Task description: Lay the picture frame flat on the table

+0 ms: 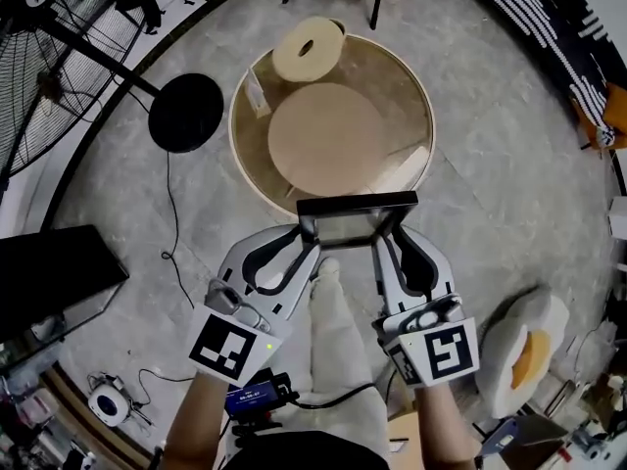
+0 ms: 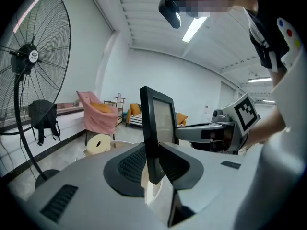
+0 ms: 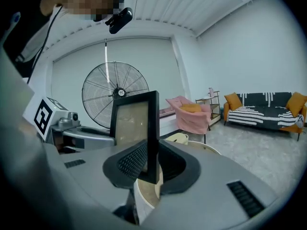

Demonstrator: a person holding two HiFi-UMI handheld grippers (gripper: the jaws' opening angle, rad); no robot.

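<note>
I hold a black picture frame (image 1: 358, 217) upright in the air between both grippers, just in front of the near rim of the round glass-topped table (image 1: 421, 91). My left gripper (image 1: 310, 246) is shut on the picture frame's (image 2: 156, 128) left side bar. My right gripper (image 1: 382, 243) is shut on the picture frame's (image 3: 152, 128) right side bar. In the left gripper view my left gripper (image 2: 154, 169) has the black bar wedged between its pads, and in the right gripper view my right gripper (image 3: 149, 169) pinches the bar the same way.
On the table lie a round wooden disc (image 1: 326, 135), a cream tape roll (image 1: 308, 48) at the far rim and a small card (image 1: 257, 94) at the left. A standing fan (image 1: 44, 57) with a black base (image 1: 186, 112) is to the left. A pale cushion (image 1: 524, 346) lies at the right.
</note>
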